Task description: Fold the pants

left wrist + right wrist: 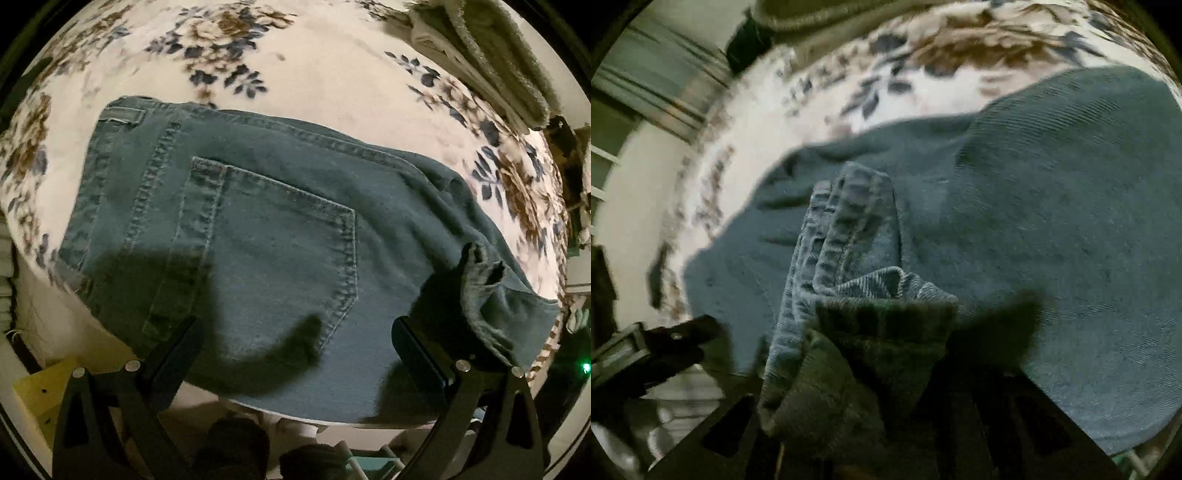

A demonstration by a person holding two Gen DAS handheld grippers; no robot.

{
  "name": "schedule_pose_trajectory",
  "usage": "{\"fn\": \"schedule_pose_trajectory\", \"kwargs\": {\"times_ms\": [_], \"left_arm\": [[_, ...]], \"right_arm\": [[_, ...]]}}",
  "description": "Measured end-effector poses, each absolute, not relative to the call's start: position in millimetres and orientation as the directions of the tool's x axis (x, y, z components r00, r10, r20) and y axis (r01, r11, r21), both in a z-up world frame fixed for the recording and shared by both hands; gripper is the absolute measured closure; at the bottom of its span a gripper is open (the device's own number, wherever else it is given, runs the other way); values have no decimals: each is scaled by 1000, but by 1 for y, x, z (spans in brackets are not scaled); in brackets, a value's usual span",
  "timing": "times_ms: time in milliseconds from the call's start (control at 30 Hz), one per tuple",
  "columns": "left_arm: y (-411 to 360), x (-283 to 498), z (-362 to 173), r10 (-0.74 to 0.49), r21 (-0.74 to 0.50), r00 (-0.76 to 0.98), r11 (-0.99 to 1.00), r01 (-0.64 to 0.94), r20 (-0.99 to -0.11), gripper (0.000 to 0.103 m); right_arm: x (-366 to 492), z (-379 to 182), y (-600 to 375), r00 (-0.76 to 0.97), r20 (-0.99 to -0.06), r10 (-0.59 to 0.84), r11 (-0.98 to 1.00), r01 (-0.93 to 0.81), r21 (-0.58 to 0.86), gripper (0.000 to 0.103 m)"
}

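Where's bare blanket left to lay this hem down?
Free: floral blanket beyond the pants, up to the folded towels; also a strip left of the waistband. Crowded: near edge, where right gripper bunches the hem.

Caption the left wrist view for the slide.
Open left tongs hover over folded blue jeans, back pocket up, on a floral blanket.

I see a bed covered by a cream blanket [332,74] printed with brown and blue flowers. At the far right lies a folded pile of olive-green bedding [491,48]. Near left, below the bed's edge, there is something yellow [40,398]; I cannot tell what. A small green light [586,367] glows at the right. The lighting is dim and warm, throwing hard shadows.
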State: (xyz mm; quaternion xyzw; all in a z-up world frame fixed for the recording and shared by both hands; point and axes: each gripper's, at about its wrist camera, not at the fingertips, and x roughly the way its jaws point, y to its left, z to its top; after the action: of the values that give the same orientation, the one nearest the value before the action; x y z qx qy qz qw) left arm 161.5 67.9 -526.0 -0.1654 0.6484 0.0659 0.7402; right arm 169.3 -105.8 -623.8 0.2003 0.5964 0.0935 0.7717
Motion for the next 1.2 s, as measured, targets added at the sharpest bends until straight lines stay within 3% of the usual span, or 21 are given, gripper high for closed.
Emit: {"fn": "schedule_pose_trajectory", "kwargs": {"times_ms": [33, 67, 167, 267, 400, 433, 500, 600, 833, 1200], "left_arm": [[67, 164, -526, -134, -176, 153, 935, -306, -979, 0], [64, 168, -526, -159, -200, 157, 933, -299, -975, 0], [50, 181, -524, -250, -290, 171, 918, -271, -953, 0], [18, 198, -531, -320, -346, 150, 916, -202, -935, 0], [-30, 218, -554, -292, -301, 122, 951, -69, -949, 3], [-41, 221, -560, -277, -283, 125, 959, -34, -953, 10], [-59, 224, -567, -239, -237, 154, 971, 33, -959, 73], [-65, 214, -555, -260, -247, 219, 965, 85, -940, 89], [-19, 187, -515, -270, -290, 284, 957, -31, -920, 90], [19, 201, -561, -242, -267, 230, 960, -82, -943, 86]], "right_arm": [[172, -626, -100, 232, -876, 424, 890, 74, 450, 42], [174, -626, -96, 186, -856, 482, 865, 52, 499, 33], [175, -607, -101, 157, -796, 584, 805, 14, 593, 28], [170, -590, -128, 178, -824, 538, 830, 60, 555, 25], [169, -586, -182, 198, -873, 446, 857, 186, 480, 25], [167, -584, -190, 200, -882, 427, 860, 212, 464, 25], [164, -586, -215, 196, -903, 381, 855, 296, 425, 25], [156, -585, -246, 196, -913, 359, 830, 381, 408, 25], [164, -587, -245, 139, -939, 316, 853, 392, 345, 25], [184, -609, -206, 51, -957, 287, 884, 371, 284, 25]]}}
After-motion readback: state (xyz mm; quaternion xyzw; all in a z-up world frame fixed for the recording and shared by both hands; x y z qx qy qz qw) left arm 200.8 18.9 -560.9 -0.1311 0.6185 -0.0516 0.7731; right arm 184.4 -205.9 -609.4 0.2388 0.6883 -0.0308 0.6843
